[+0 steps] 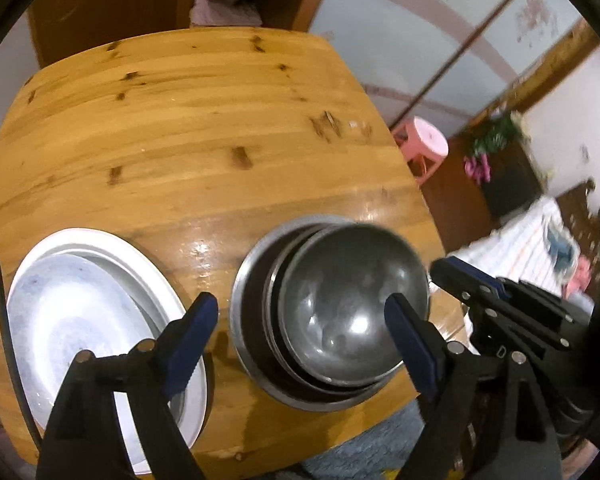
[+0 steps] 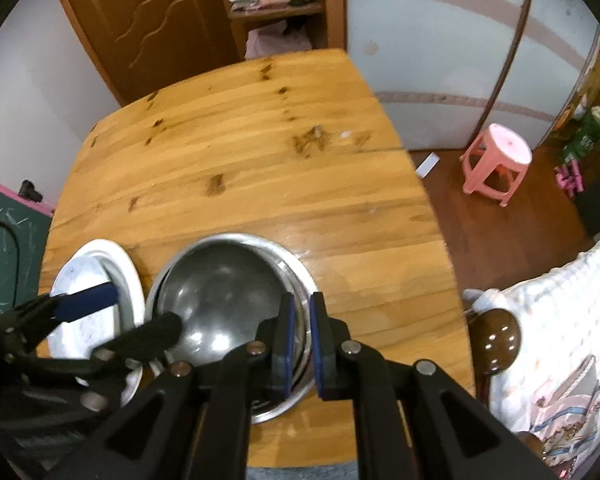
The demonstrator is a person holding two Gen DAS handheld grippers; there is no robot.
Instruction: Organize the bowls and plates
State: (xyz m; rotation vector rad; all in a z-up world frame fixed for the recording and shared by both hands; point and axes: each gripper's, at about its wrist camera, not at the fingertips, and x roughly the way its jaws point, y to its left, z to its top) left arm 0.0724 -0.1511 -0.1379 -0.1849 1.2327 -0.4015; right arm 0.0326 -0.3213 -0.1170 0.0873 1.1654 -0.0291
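Gripping the rim of the nested steel bowls [image 2: 228, 292], the right gripper [image 2: 300, 344] clamps tight; the left gripper [image 1: 304, 340] hangs spread apart beside the white plates [image 1: 80, 312].

Nested steel bowls [image 1: 352, 308] sit upright just beside stacked white plates [image 1: 100, 320].

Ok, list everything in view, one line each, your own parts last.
Table: one, yellow-brown wood, under everything.
Metal bowls: nested stack, count unclear, grey steel, near edge.
White plates: stack of at least two, beside the bowls.
Stool: one, pink plastic, on the floor past the table.
Door: one, brown wood, behind the table.
Left tool: open, above the gap between the stacks.
Right tool: shut on the rim of the metal bowls.
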